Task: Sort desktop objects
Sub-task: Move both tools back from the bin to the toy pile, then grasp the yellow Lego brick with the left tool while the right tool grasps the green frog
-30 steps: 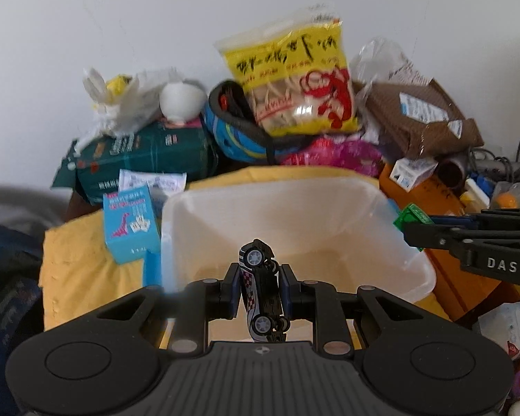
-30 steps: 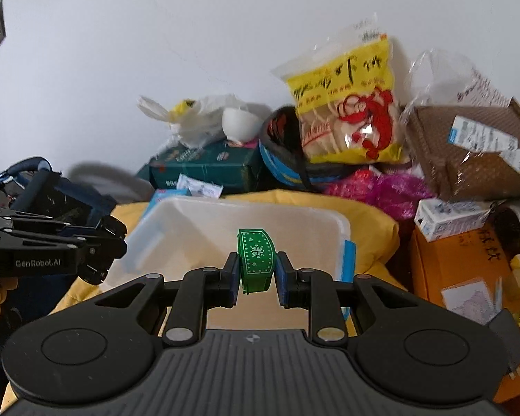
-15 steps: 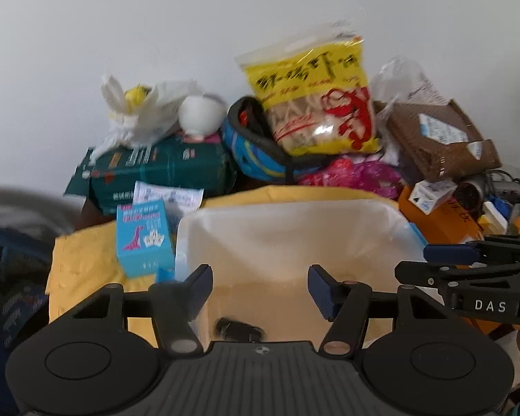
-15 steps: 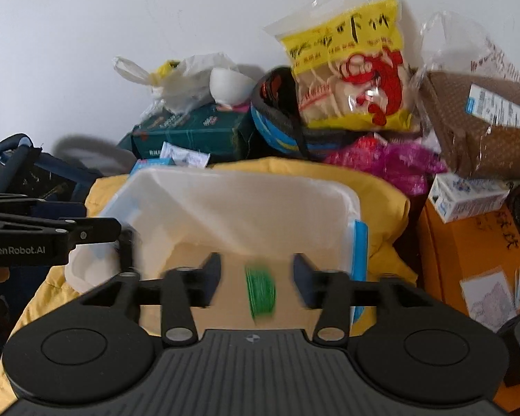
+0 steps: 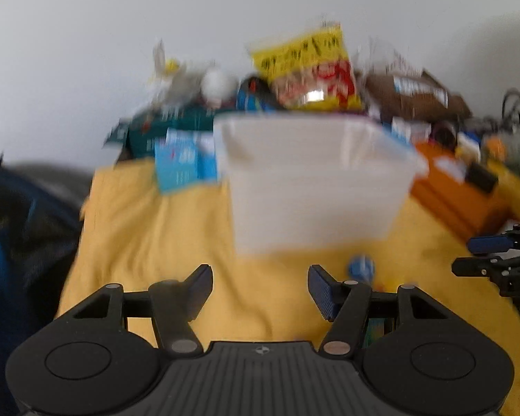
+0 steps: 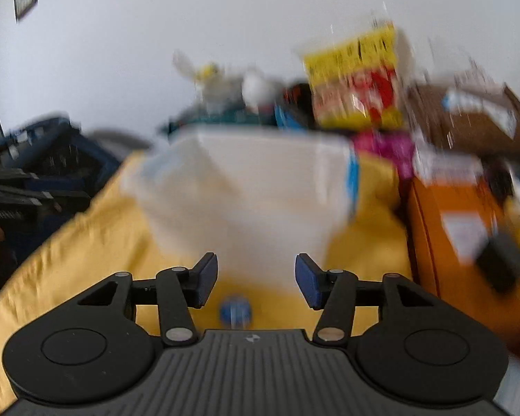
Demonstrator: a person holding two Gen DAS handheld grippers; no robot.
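Having let go of the toy car and the green piece over the white bin (image 5: 315,180), I had both hands drawn back to its near side. My left gripper (image 5: 260,291) stood wide with nothing between its fingers; my right gripper (image 6: 254,280) was empty too, its jaws opening. Both dropped things were presumably in the bin, out of sight. A small blue object (image 6: 235,312) lay on the yellow cloth (image 5: 149,242) covering the table, just beyond my right fingers, likely next.
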